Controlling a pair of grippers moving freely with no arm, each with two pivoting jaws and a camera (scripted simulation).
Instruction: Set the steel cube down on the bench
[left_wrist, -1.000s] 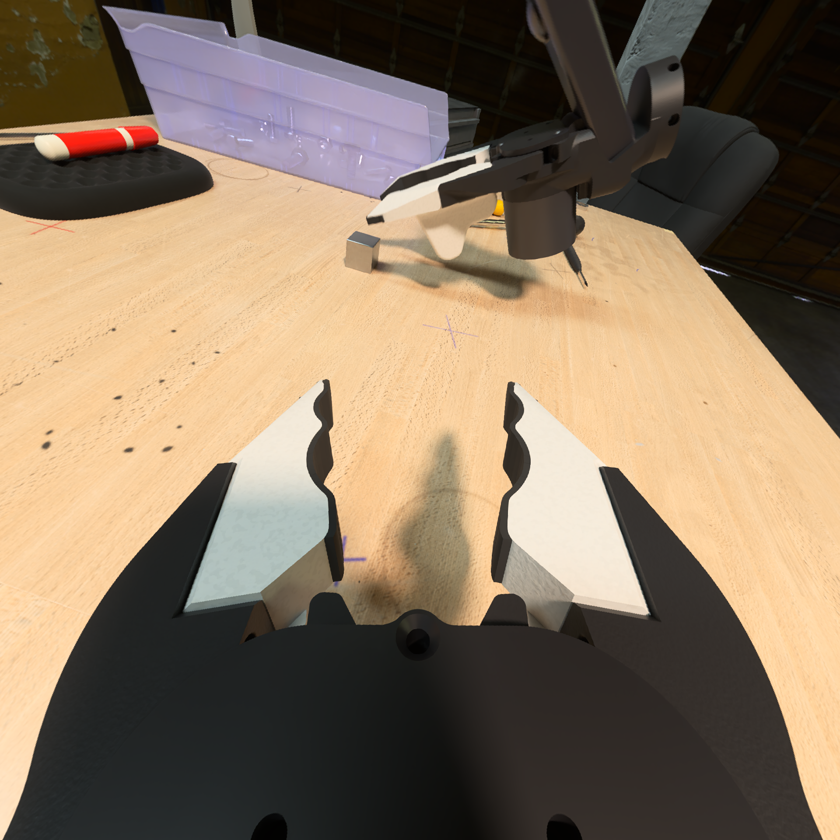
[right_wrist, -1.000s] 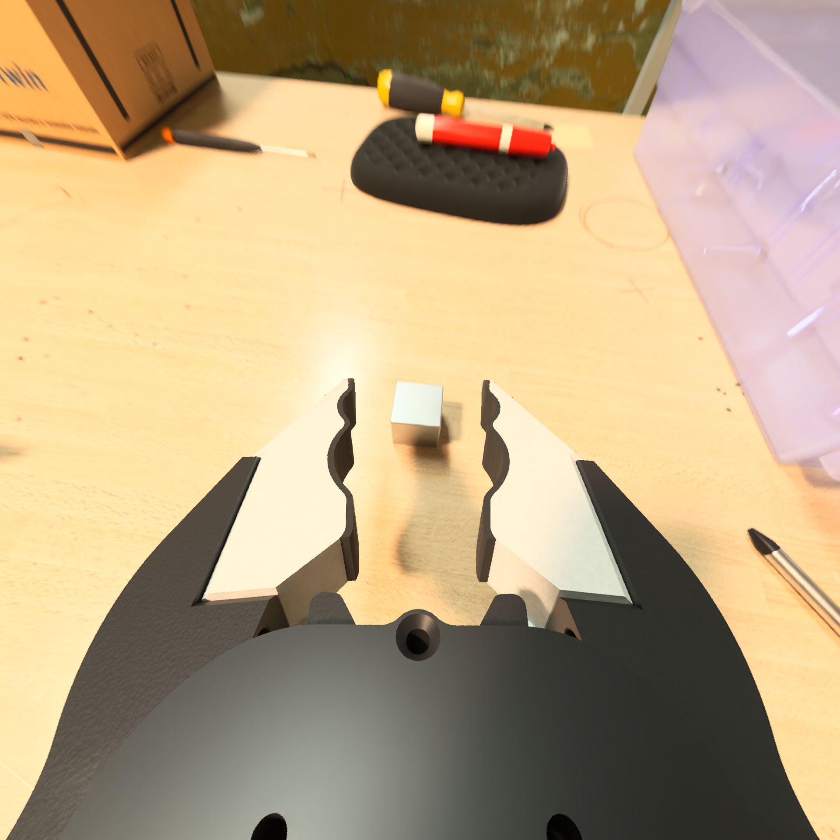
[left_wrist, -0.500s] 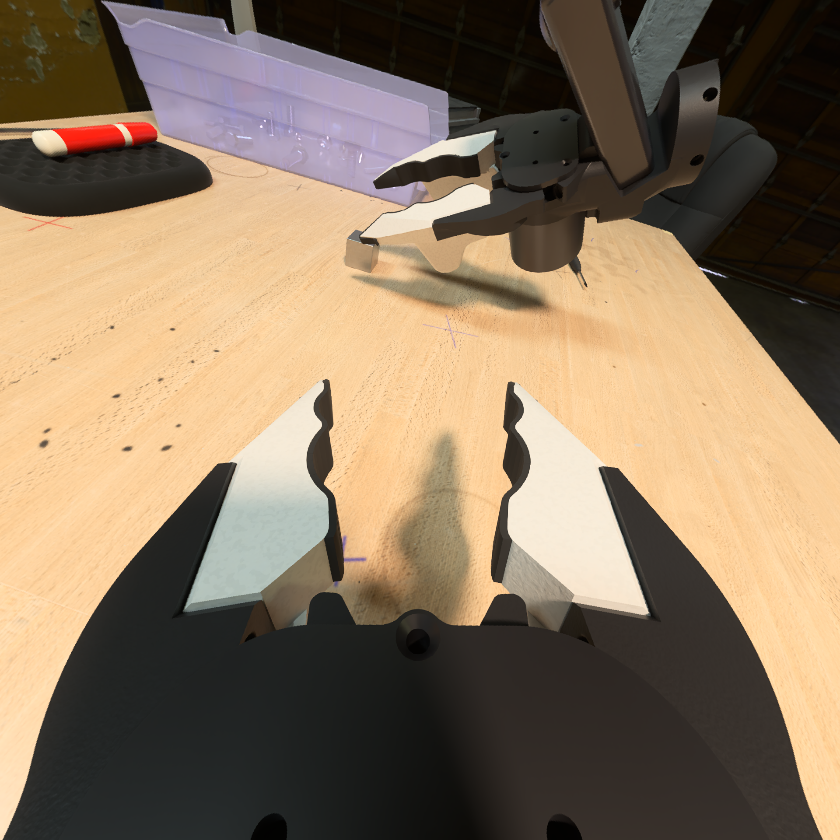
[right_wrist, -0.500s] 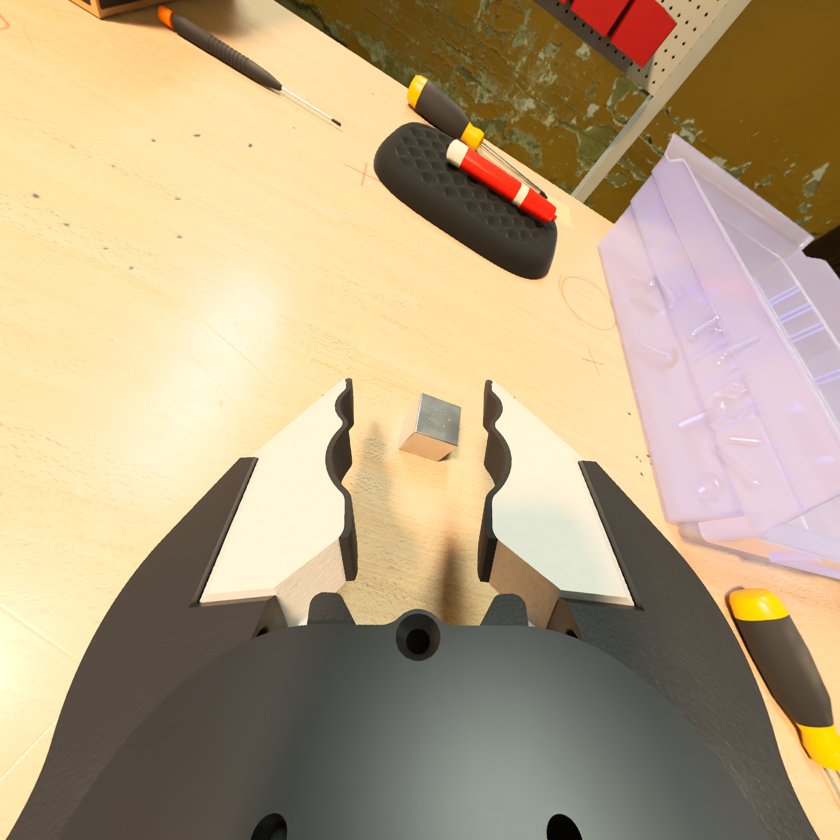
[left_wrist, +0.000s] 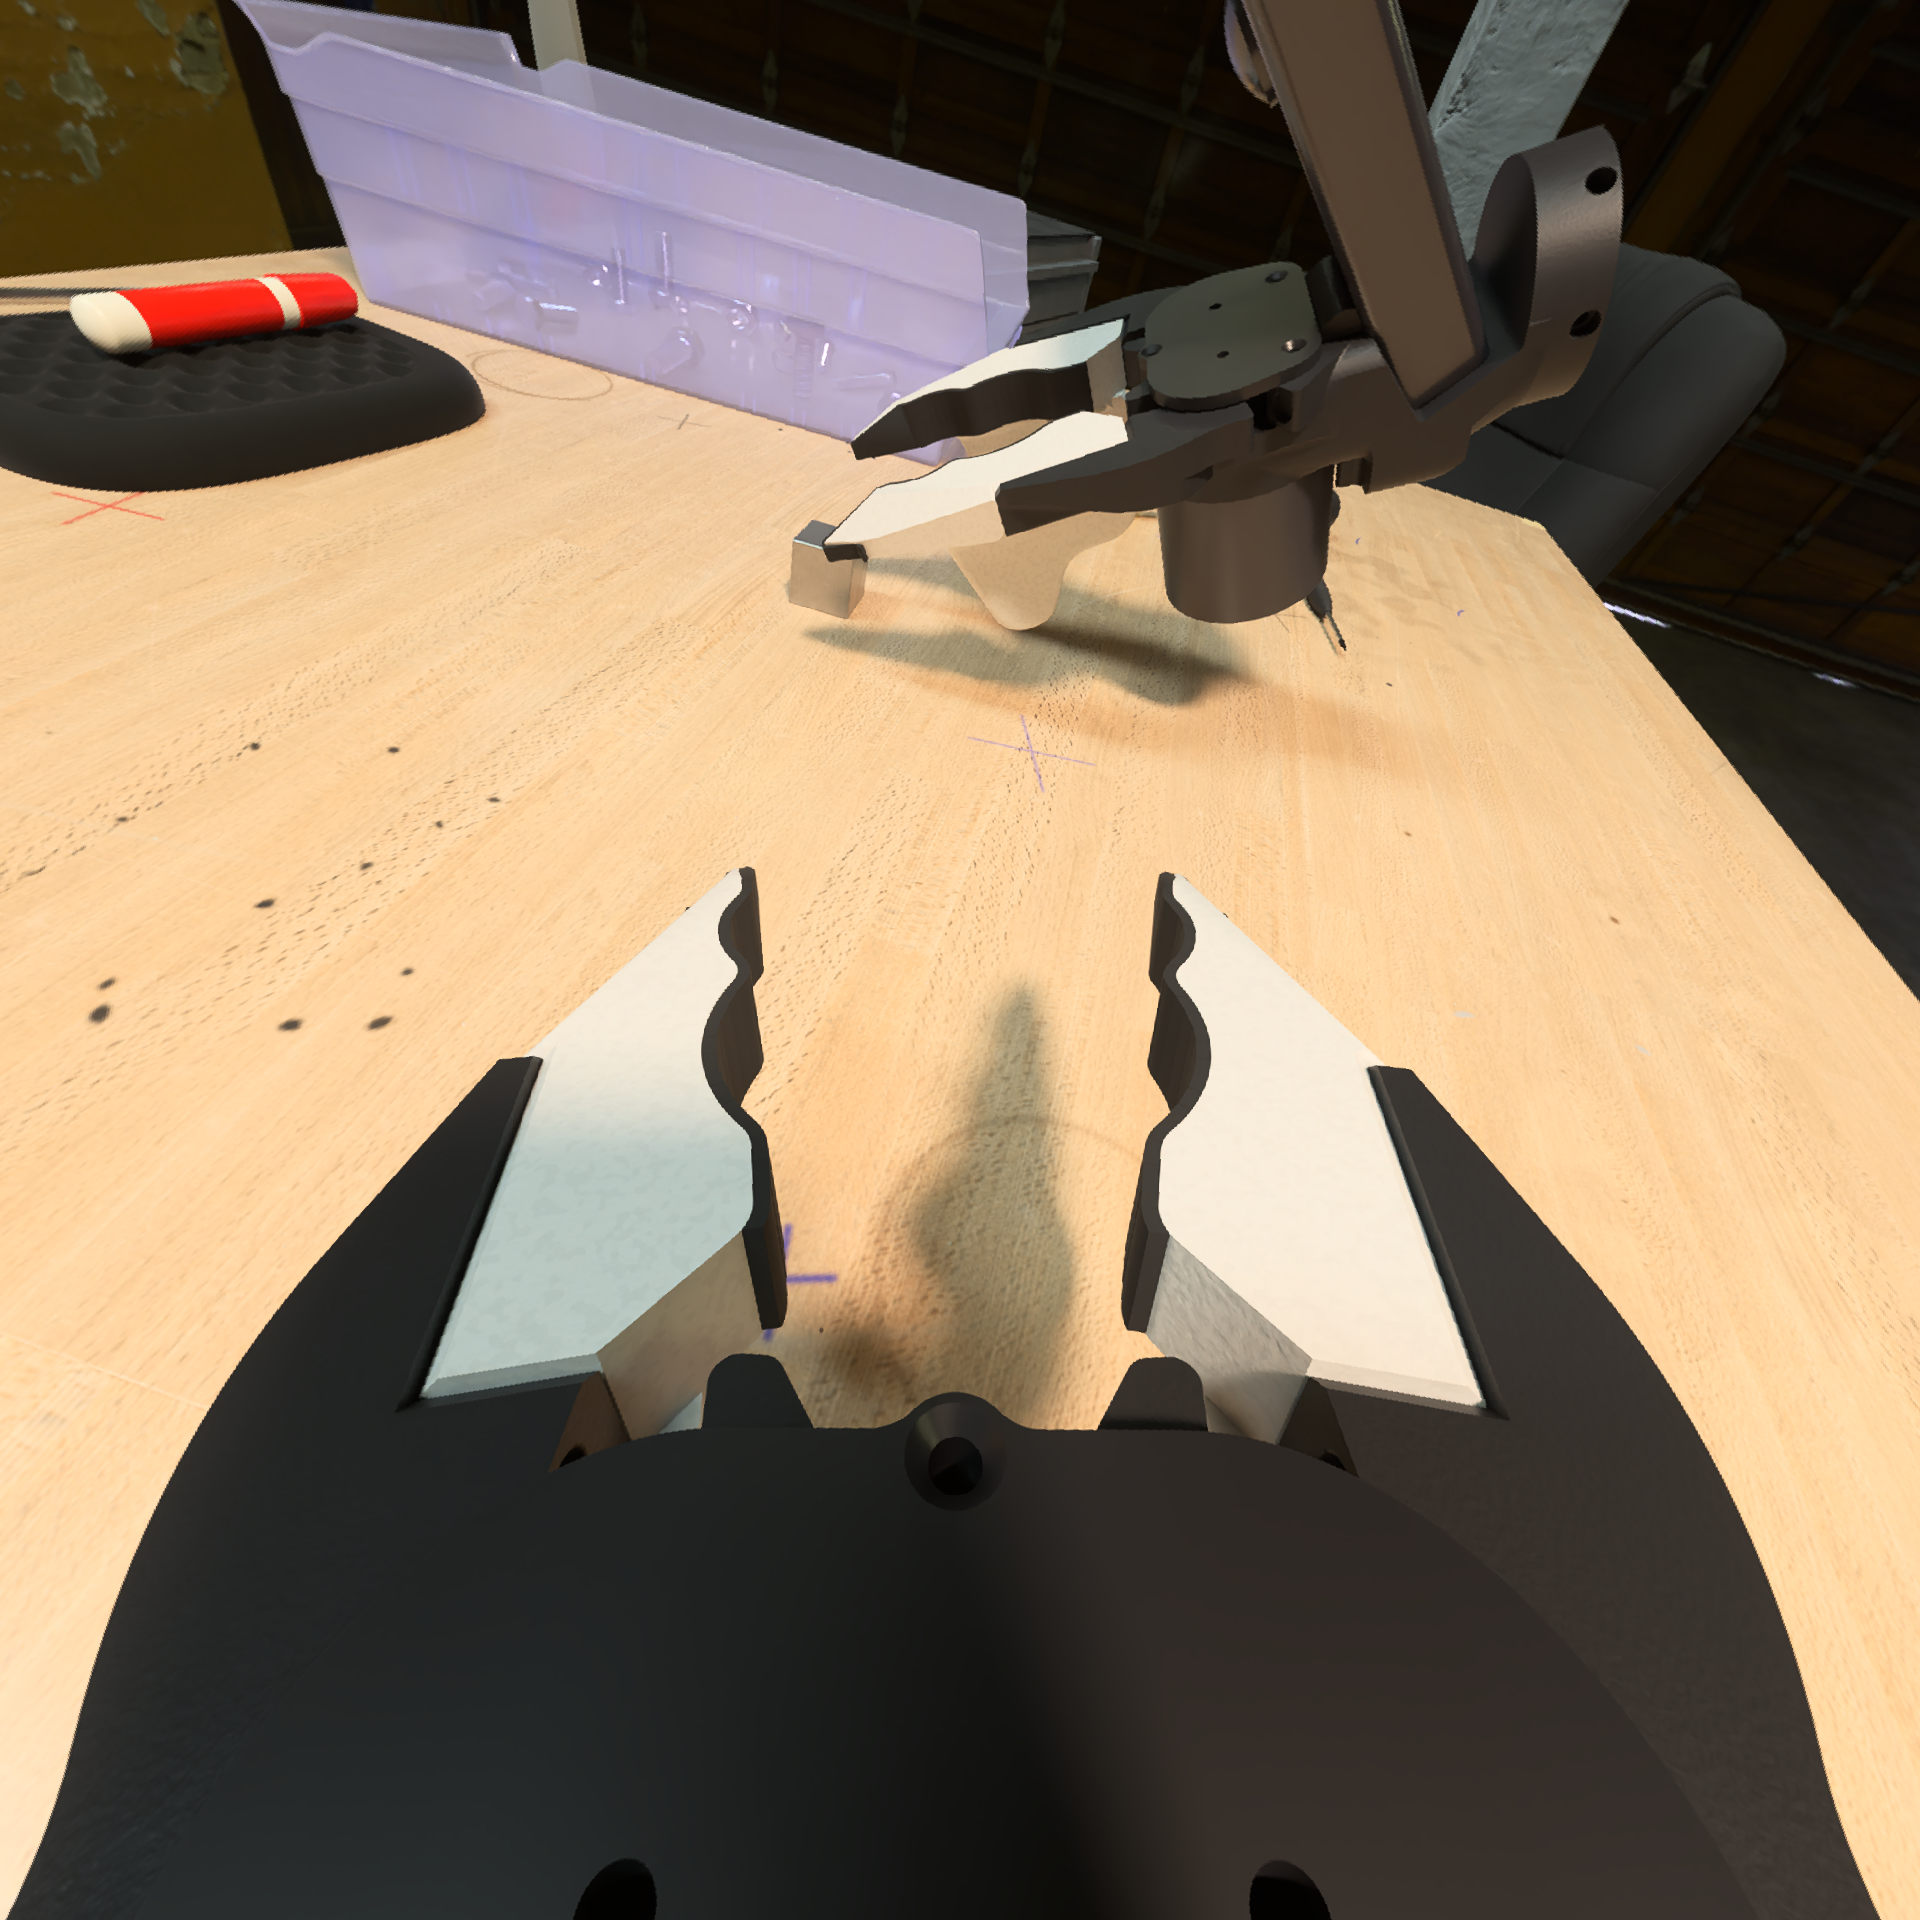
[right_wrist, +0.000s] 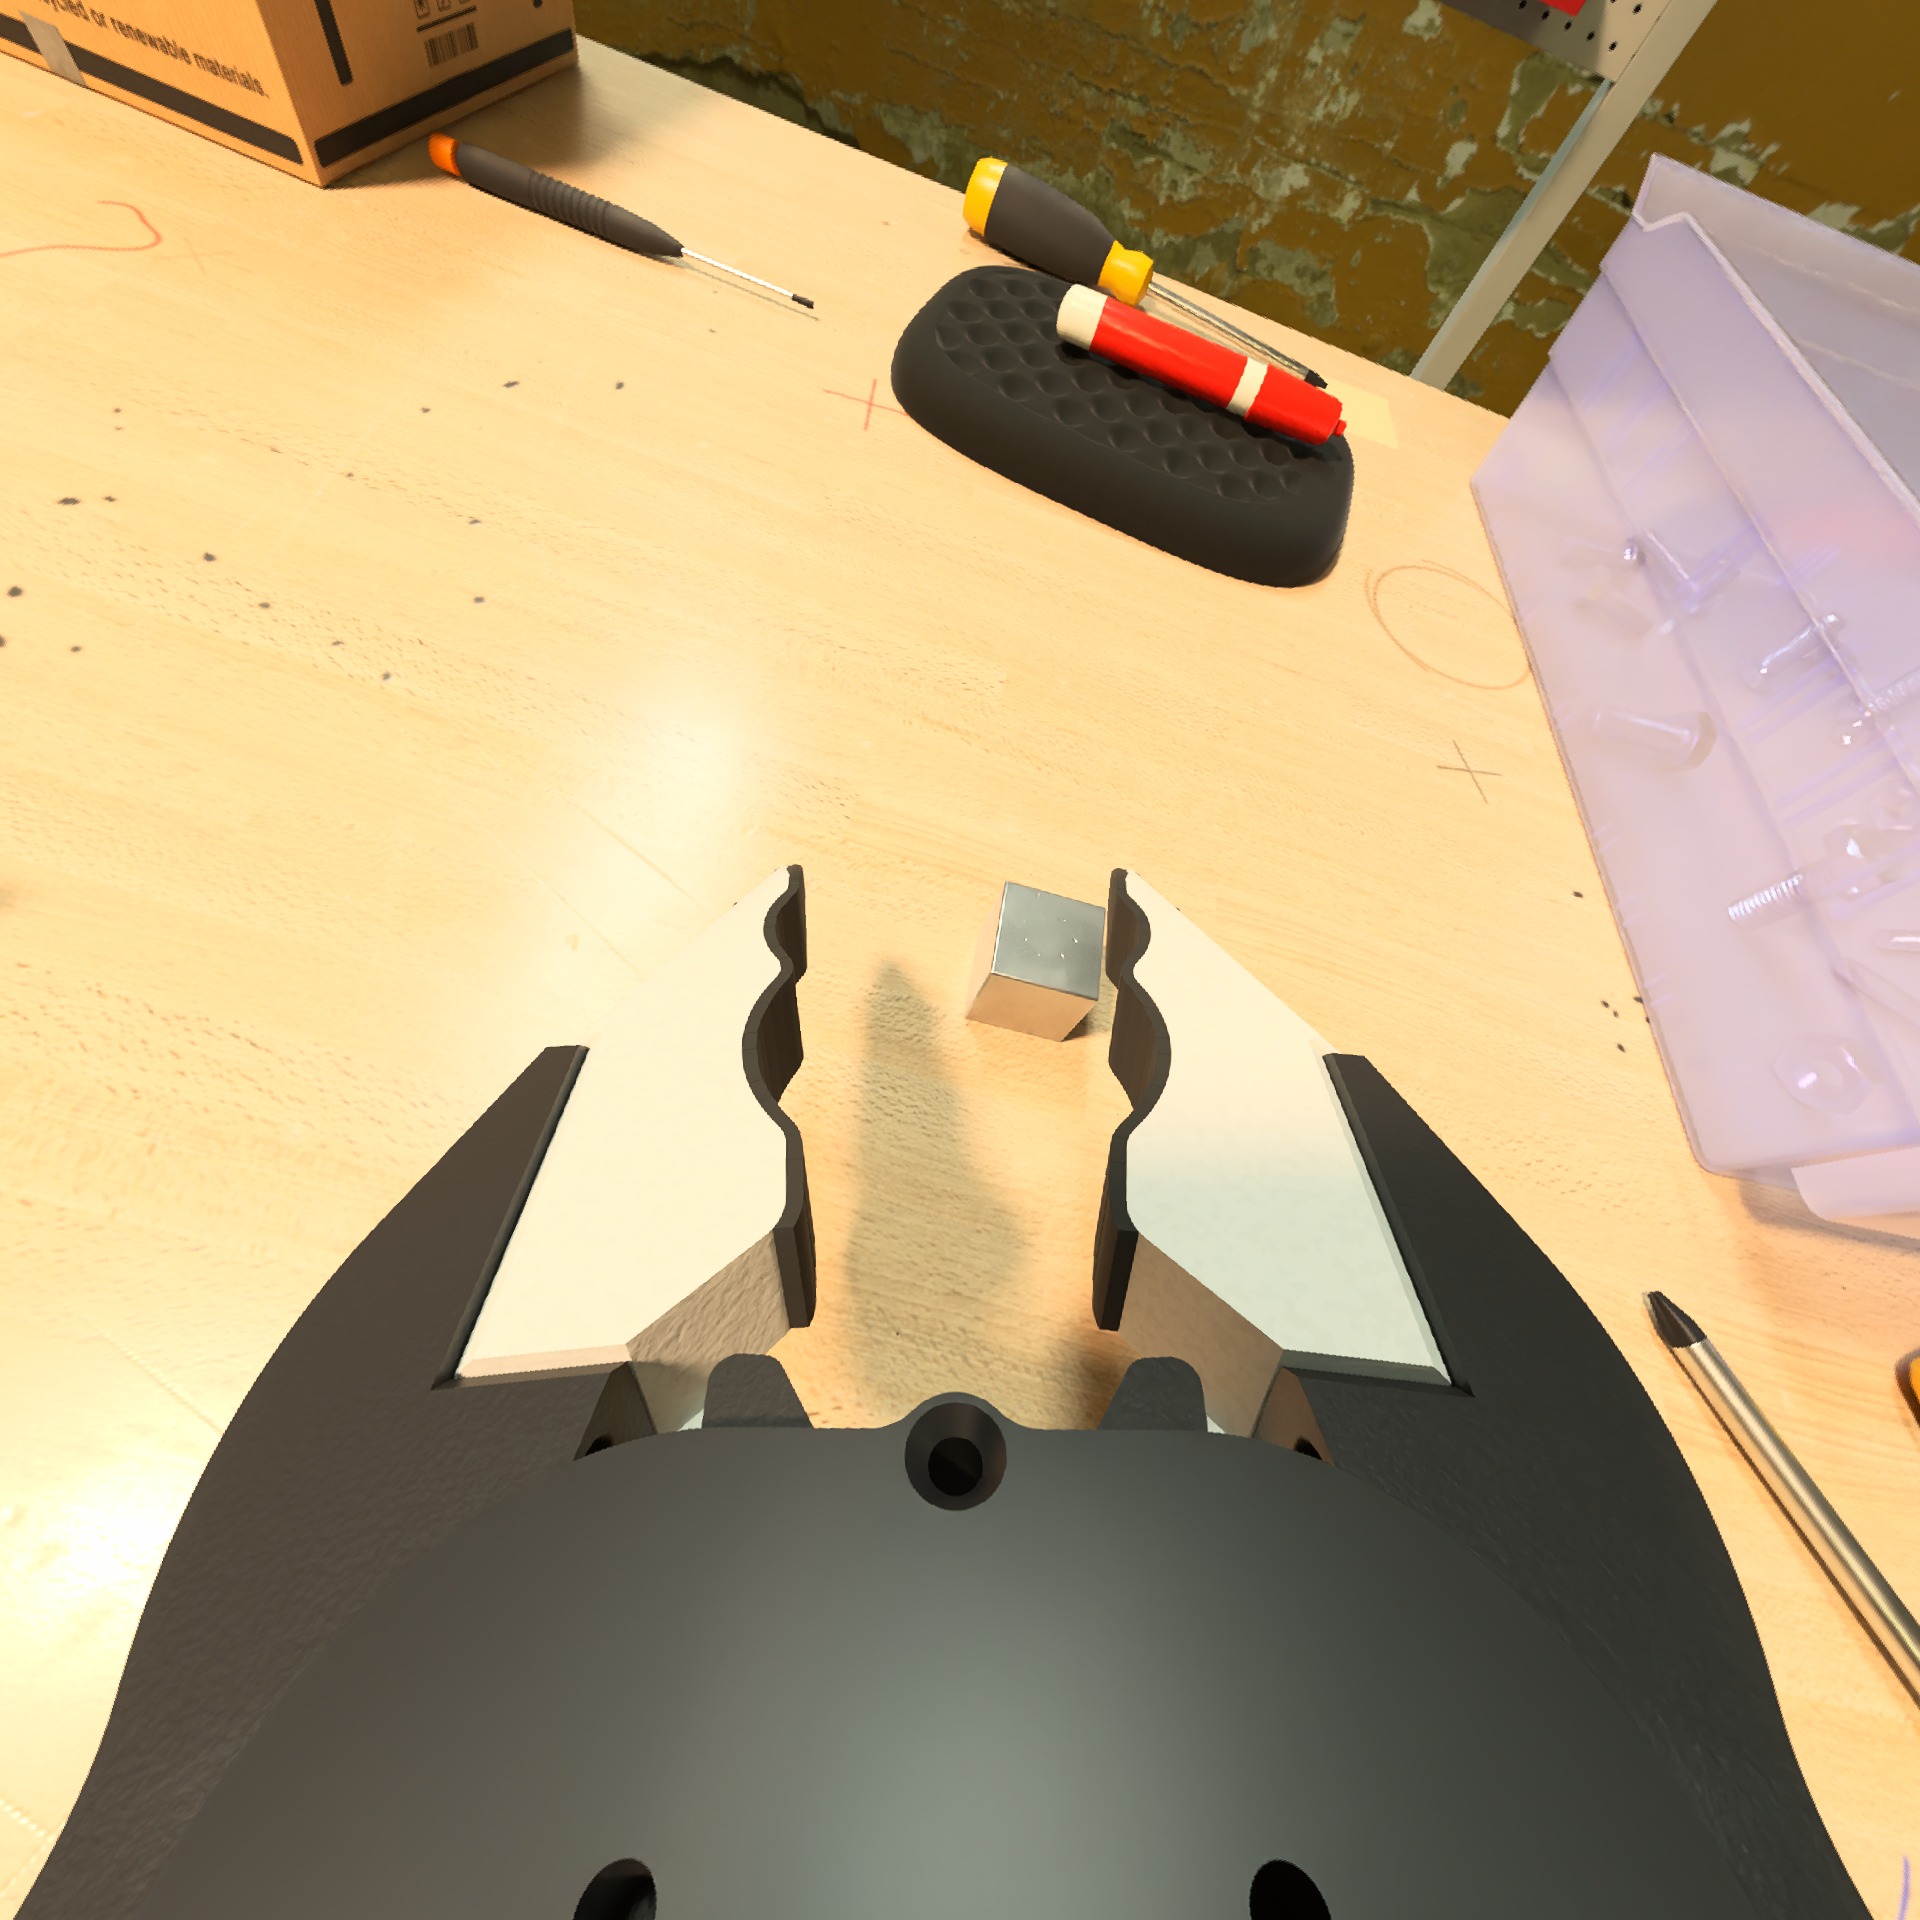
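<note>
Left wrist view: left claw (left_wrist: 954, 1049) spread apart, empty, idle low over the counter (left_wrist: 312, 727); steel cube (left_wrist: 826, 579) upper centre of frame, under the right claw's near fingertip.
Right wrist view: right claw (right_wrist: 956, 1039) spread apart, straddling the cube (right_wrist: 1039, 961) at frame centre; cube seems to rest on the counter beside the right finger (right_wrist: 1226, 1101), contact unclear, likely released.

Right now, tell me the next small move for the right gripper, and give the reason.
Probably lift the right gripper straight up and away. The steel cube appears to rest on the bench, the jaws stand open, and the cube sits close to one of them, so a sideways exit might knock it.
</note>
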